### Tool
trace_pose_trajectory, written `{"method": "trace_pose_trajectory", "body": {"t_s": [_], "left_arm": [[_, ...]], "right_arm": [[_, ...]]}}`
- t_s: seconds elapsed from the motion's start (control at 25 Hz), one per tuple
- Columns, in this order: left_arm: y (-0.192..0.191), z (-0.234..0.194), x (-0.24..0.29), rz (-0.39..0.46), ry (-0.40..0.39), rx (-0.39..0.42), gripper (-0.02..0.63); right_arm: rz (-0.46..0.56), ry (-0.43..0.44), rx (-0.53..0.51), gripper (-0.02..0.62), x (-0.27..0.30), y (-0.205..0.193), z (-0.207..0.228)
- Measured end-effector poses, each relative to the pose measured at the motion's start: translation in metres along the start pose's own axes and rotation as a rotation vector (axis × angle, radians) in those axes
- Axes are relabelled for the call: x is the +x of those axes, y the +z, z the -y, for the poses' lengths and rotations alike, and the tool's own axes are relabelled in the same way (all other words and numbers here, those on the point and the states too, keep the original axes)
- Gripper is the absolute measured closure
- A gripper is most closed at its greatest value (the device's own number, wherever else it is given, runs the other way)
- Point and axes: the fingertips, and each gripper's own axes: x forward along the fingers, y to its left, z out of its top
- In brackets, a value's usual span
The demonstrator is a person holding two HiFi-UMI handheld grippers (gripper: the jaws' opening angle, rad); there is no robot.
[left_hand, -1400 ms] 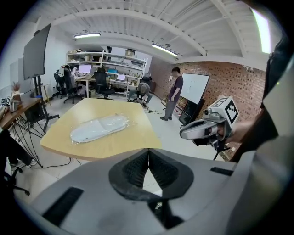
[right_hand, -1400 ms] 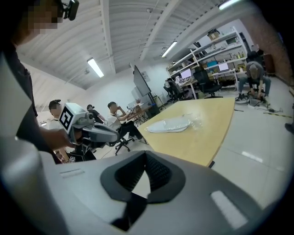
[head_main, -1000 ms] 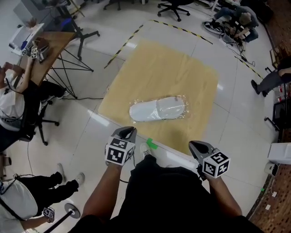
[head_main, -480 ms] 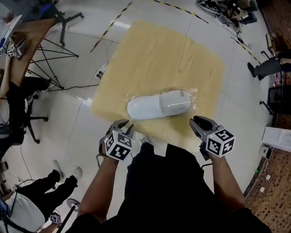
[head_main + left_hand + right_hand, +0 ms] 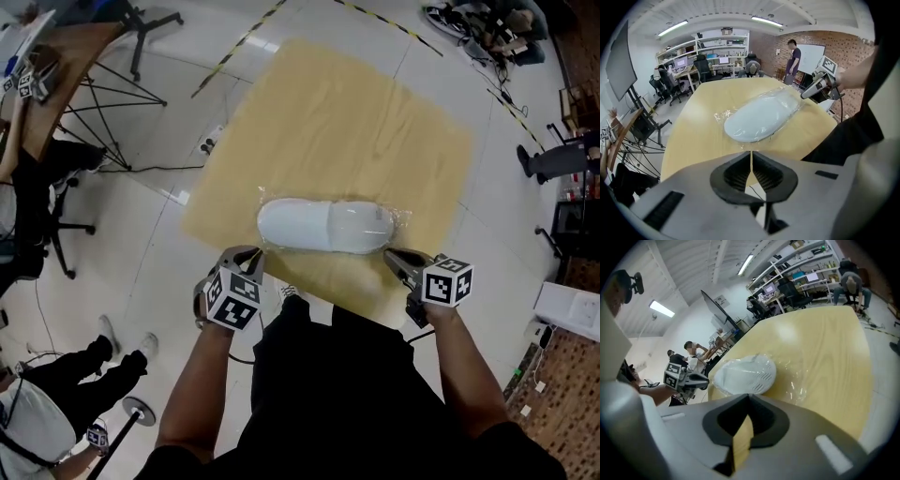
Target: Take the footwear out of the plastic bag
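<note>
A pair of white slippers [image 5: 323,225] lies sealed in a clear plastic bag [image 5: 401,218] near the front edge of the light wooden table [image 5: 347,122]. My left gripper [image 5: 251,255] sits just short of the bag's heel end. Its jaws have just been closing and now meet, with nothing visible between them. In the left gripper view the slippers [image 5: 759,117] lie straight beyond the tips of the left gripper [image 5: 751,152]. My right gripper [image 5: 392,255] is shut at the toe end. The toe [image 5: 743,373] fills the right gripper view ahead of the right gripper [image 5: 749,396].
Black-and-yellow tape [image 5: 234,52] runs along the floor behind the table. A wooden desk on tripod legs [image 5: 56,66] and an office chair stand at the left. A seated person [image 5: 37,412] is at lower left. A white box [image 5: 567,309] sits at the right.
Both grippers have come down and forward to the two ends of the bag. The left jaws, apart half a second ago, now meet. The bag has not moved.
</note>
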Motion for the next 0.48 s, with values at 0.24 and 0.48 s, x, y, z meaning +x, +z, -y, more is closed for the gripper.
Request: {"method": "trace_pose_trajectory", "body": {"t_s": [0.24,0.48], "left_arm": [[-0.014,-0.016,0.005,-0.079,0.029,0.076,0.597],[-0.021,-0.021,0.0,-0.097,0.05,0.0,0.563]], "right_arm": [[0.009,0.116,0.013,0.594,0.005,-0.009,-0.018],[0.016,0.135,-0.005,0.59,0.008,-0.016,-0.021]]}}
